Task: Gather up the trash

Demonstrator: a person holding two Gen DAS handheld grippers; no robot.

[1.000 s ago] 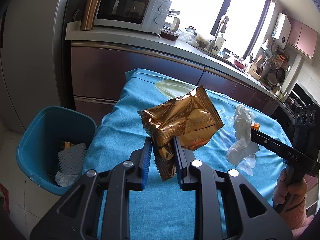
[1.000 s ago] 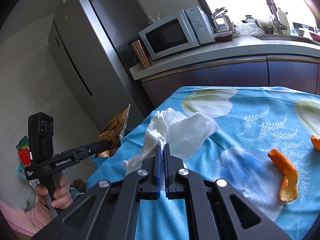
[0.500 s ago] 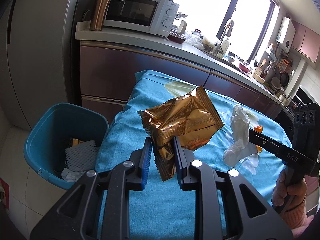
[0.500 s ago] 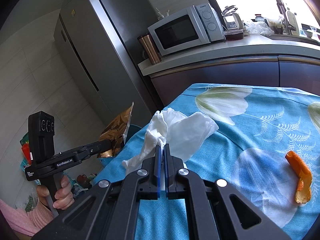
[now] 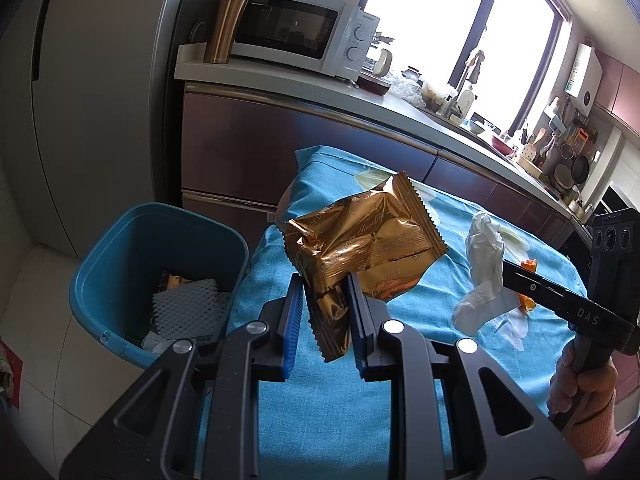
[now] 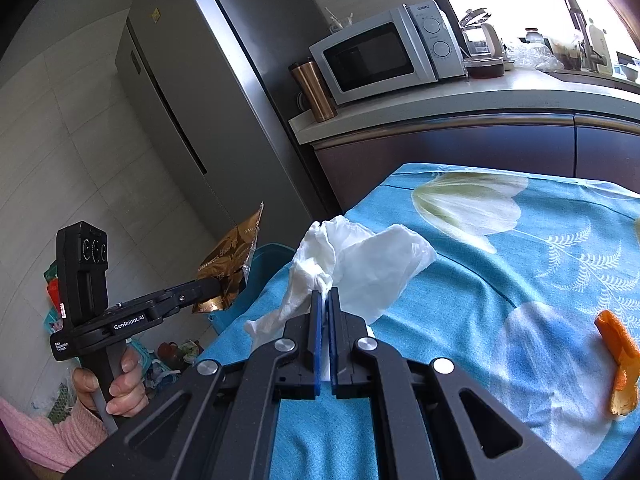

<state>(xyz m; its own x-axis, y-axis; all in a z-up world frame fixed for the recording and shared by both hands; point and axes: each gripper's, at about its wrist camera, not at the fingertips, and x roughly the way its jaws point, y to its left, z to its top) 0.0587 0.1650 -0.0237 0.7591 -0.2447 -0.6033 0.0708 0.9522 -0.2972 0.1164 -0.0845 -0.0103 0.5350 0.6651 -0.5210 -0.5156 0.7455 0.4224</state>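
My left gripper (image 5: pixel 325 282) is shut on a crumpled gold snack wrapper (image 5: pixel 360 236), held in the air above the left edge of the blue-clothed table (image 5: pixel 332 408). In the right wrist view the same wrapper (image 6: pixel 230 266) hangs from the left gripper (image 6: pixel 218 286). My right gripper (image 6: pixel 324 294) is shut on a white crumpled tissue (image 6: pixel 360 264) held just over the table's left corner; the tissue (image 5: pixel 482 268) also shows in the left wrist view. A blue bin (image 5: pixel 116 256) stands on the floor left of the table, holding white foam netting and other scraps.
An orange peel (image 6: pixel 618 360) lies on the tablecloth (image 6: pixel 520 280) at the right. Behind the table runs a dark counter with a microwave (image 5: pixel 296 32) and a copper tumbler (image 5: pixel 222 26). A tall fridge (image 6: pixel 192 92) stands at the left, beyond the bin.
Both grippers have shifted left with their loads. The bin now sits closer to the middle of the left wrist view, and the orange peel has slid to the right edge of the right wrist view.
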